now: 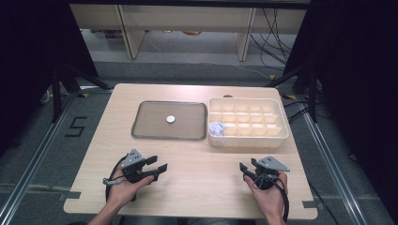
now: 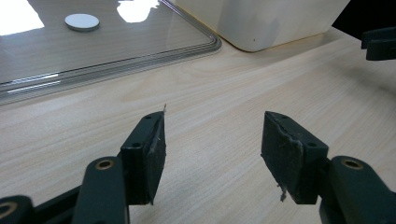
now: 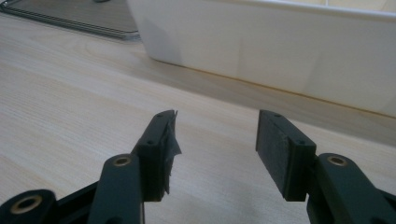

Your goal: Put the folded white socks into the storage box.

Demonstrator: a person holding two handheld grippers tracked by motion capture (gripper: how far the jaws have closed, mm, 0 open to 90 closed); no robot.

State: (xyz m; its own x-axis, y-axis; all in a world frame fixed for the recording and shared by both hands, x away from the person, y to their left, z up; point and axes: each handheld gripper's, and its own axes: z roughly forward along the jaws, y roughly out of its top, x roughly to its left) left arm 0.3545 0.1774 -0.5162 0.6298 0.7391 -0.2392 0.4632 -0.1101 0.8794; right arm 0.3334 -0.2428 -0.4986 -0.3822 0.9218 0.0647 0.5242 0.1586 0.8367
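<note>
A small white disc [image 1: 171, 119] lies in the middle of a flat grey tray [image 1: 145, 129]; the left gripper view shows the disc [image 2: 82, 21] on the tray [image 2: 140, 51] ahead. To the tray's right stands a cream compartment box [image 1: 274, 136] with a crumpled white item [image 1: 216, 128] in its near-left cell. My left gripper [image 1: 156, 164] rests low over the near-left table, open, nothing between its pads [image 2: 156, 156]. On the near right my right gripper [image 1: 247, 167] is open and holds nothing, facing the box wall [image 3: 280, 46].
The light wooden table [image 1: 202, 168] has bare surface between the grippers and in front of the tray. Black stands and cables sit on the floor around the table. The other gripper's jaw tip [image 2: 379, 43] pokes in at the left gripper view's right edge.
</note>
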